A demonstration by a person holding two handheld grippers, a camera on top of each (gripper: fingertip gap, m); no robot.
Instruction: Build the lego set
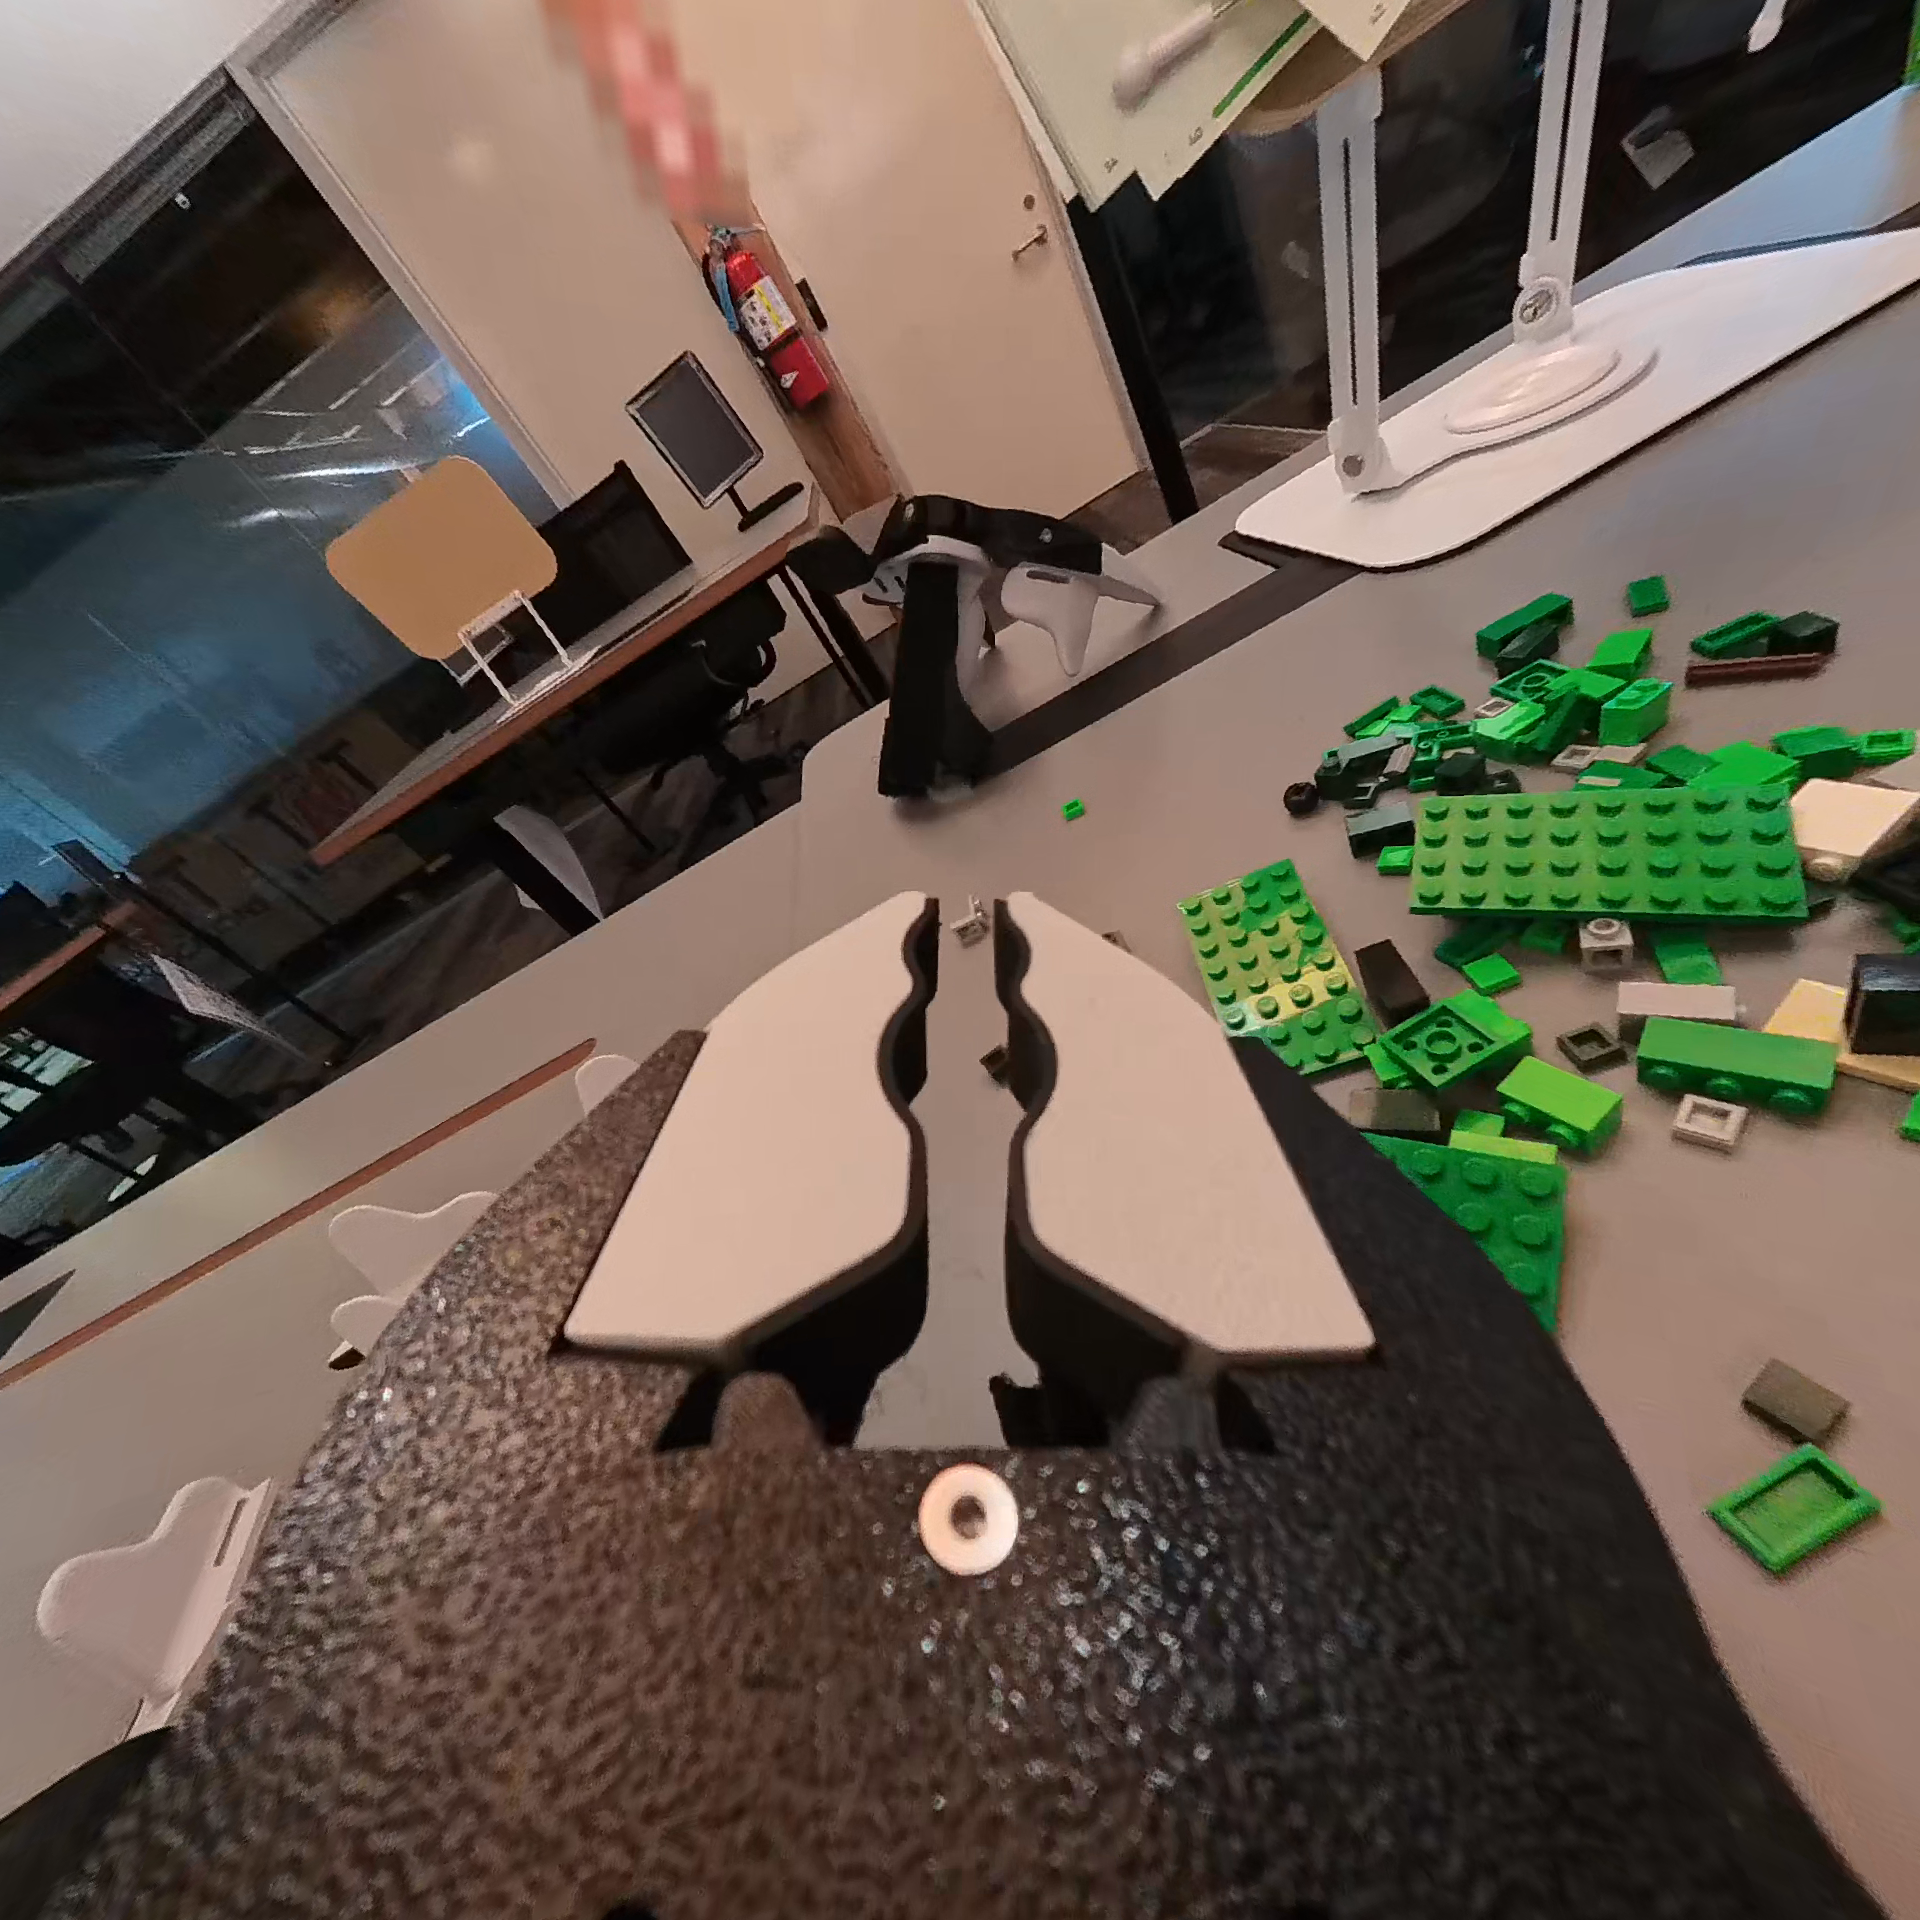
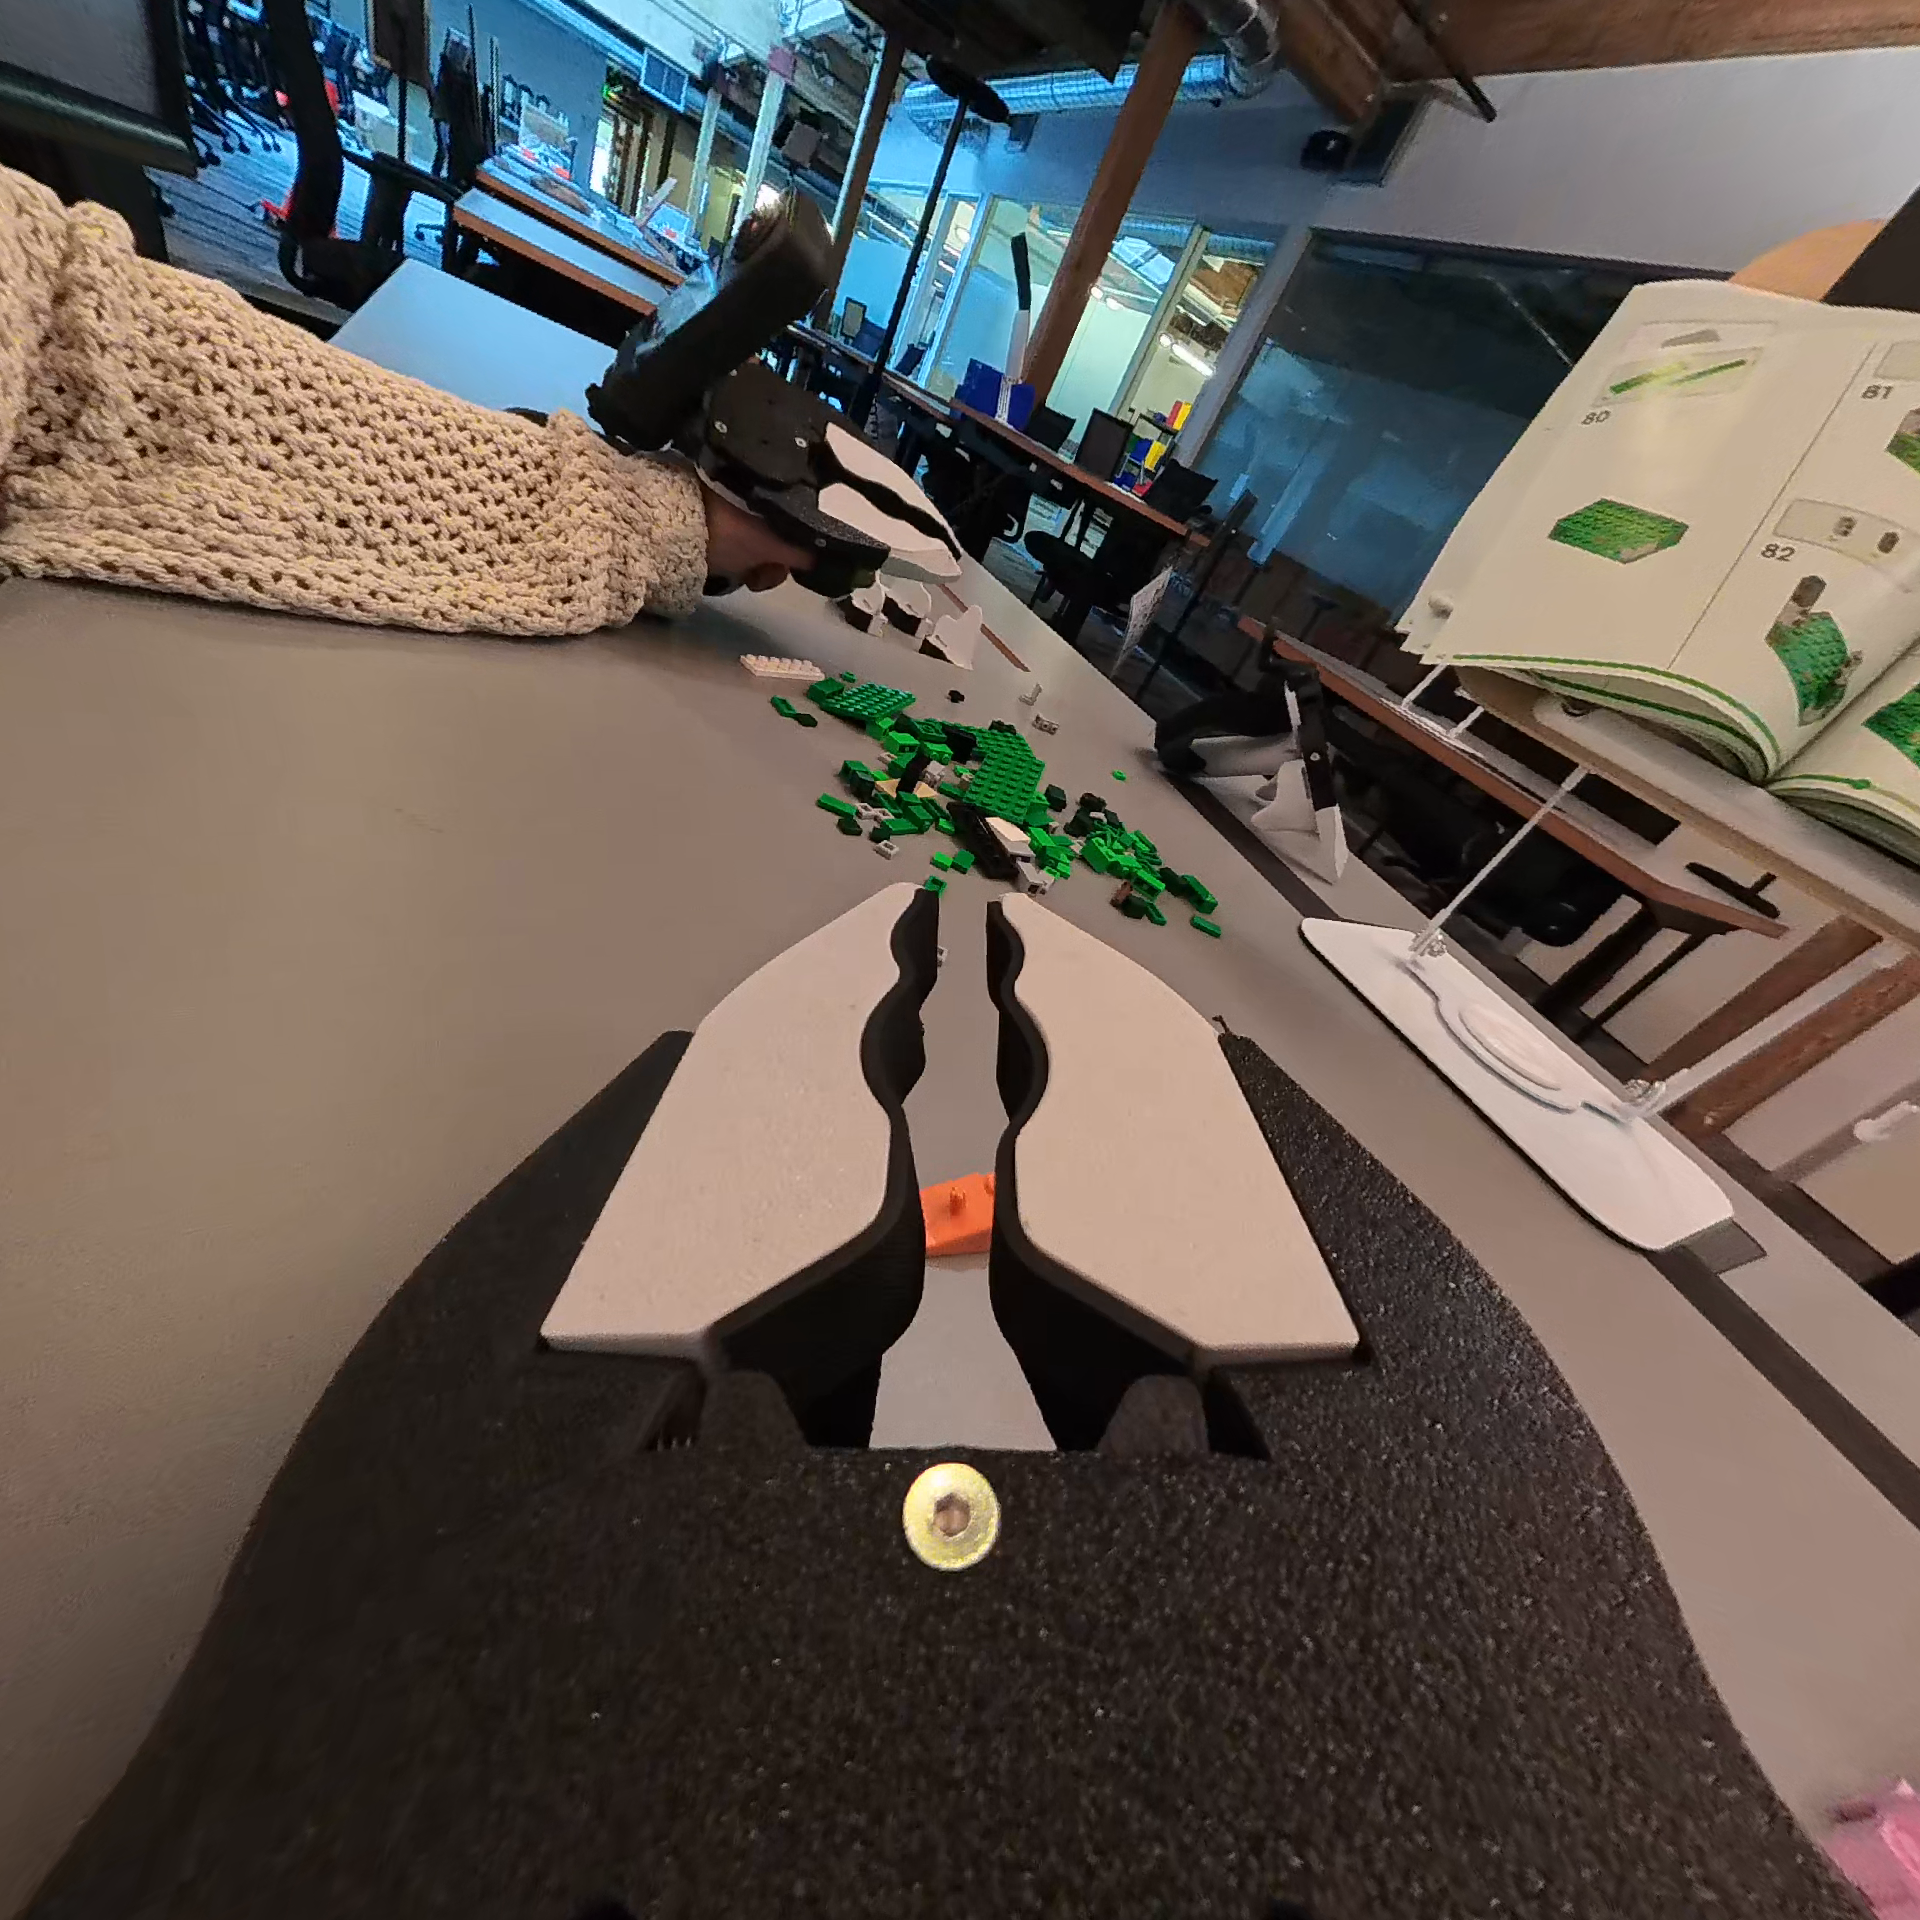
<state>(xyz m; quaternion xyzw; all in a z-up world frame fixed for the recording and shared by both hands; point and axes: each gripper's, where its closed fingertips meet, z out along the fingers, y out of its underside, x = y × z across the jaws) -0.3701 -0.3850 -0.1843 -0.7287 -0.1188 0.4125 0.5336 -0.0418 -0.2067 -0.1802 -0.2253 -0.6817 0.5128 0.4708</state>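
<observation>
A pile of loose green Lego pieces (image 1: 1538, 727) lies on the grey table (image 1: 727, 1039), with a long green plate (image 1: 1605, 857) and a smaller green plate (image 1: 1273, 971). My left gripper (image 1: 966, 914) hovers left of the pile, its jaws a narrow gap apart and empty. A tiny grey piece (image 1: 971, 923) lies on the table just past its tips. My right gripper (image 2: 963, 909) is low over the table, short of the pile (image 2: 987, 790), also slightly open and empty. An orange piece (image 2: 956, 1210) shows on the table through its gap. The left gripper (image 2: 940, 551) also shows far off, held by a hand.
An open instruction booklet (image 2: 1714, 540) sits on a white stand (image 1: 1538, 384) at the table's far side. A spare black-and-white gripper (image 1: 966, 613) rests at the table edge. White cloud-shaped parts (image 1: 156, 1590) line the left edge. A knitted sleeve (image 2: 312, 488) lies on the table. The left gripper's tips are roughly 40 cm from the right gripper's. About 9 cm separates my right fingertips from the orange piece (image 2: 956, 1210). To the smaller green plate (image 1: 1273, 971): left tips about 9 cm, right tips about 35 cm.
</observation>
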